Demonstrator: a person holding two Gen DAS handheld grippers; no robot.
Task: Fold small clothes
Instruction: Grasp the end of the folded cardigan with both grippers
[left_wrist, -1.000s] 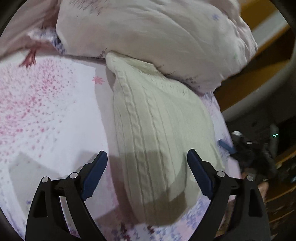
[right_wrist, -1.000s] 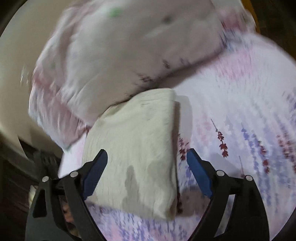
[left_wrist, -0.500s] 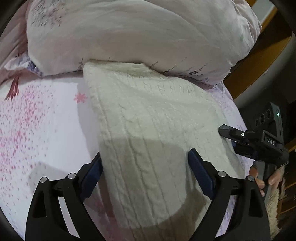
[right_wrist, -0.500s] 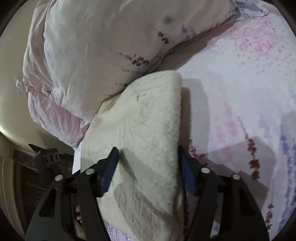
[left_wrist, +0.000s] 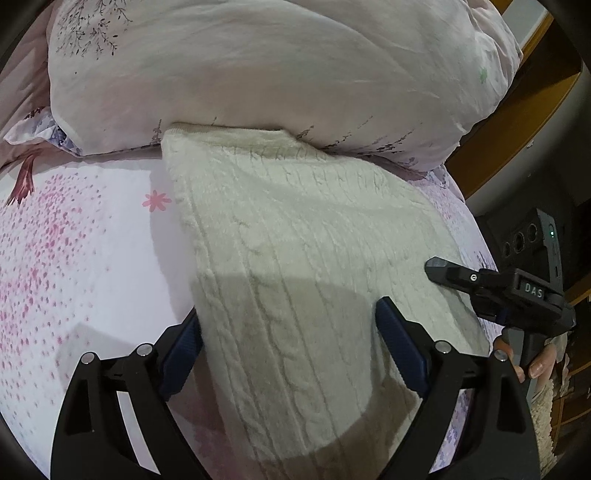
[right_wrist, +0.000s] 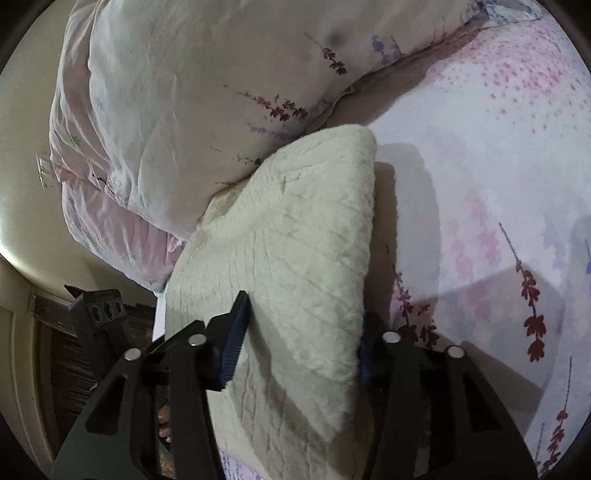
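Note:
A folded cream cable-knit garment (left_wrist: 303, 258) lies on the floral bedsheet, its far end tucked against a pillow. My left gripper (left_wrist: 288, 347) is open, its fingers straddling the garment's near end, one at its left edge and one on top. My right gripper (right_wrist: 299, 339) is partly closed around the garment's (right_wrist: 295, 251) folded edge, one finger on top and one at the right side. The right gripper also shows in the left wrist view (left_wrist: 517, 291), over the garment's right edge.
A large pale floral pillow (left_wrist: 277, 70) lies behind the garment, seen too in the right wrist view (right_wrist: 192, 103). The bedsheet (left_wrist: 74, 251) spreads left. The bed edge and dark floor lie at the right (left_wrist: 524, 206). A wall and dark furniture (right_wrist: 55, 350) sit left.
Both grippers moved forward onto the garment. The right gripper's fingers narrowed from wide open to gripping the folded edge. The left gripper stayed open.

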